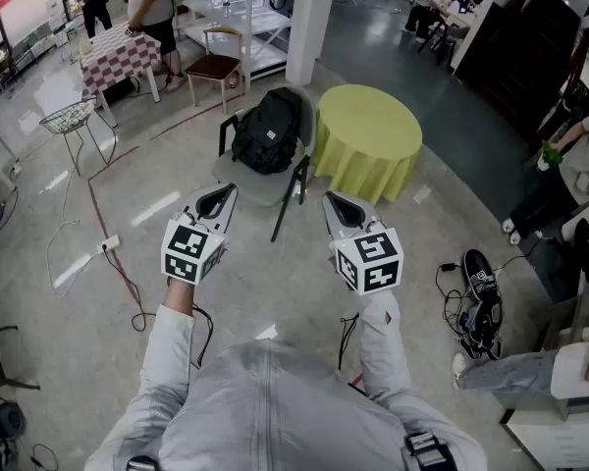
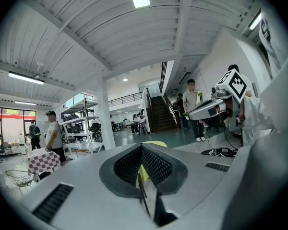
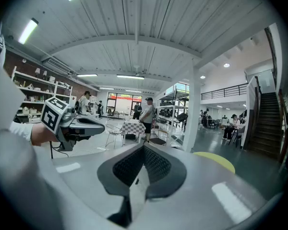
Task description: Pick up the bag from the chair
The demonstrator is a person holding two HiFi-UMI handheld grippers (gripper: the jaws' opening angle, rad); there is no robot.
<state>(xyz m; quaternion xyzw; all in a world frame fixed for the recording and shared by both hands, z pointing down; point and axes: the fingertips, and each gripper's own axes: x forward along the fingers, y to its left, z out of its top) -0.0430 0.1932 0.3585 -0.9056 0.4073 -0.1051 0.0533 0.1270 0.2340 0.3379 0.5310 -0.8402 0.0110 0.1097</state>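
Jaws together on left gripper (image 1: 220,197), right gripper (image 1: 336,203)

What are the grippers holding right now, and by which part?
Nothing. Left gripper and right gripper are empty, jaws together; the bag sits on the chair.

Looks like a large open lab hall: concrete floor (image 1: 98,302), far shelving racks (image 3: 178,108), staircase (image 3: 271,123), strip lights (image 3: 131,76).

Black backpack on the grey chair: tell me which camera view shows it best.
The head view: the black backpack sits whole on the grey chair, beside the round yellow-green table. Neither gripper view shows it; each looks past its own jaws, catching only that table's edge.
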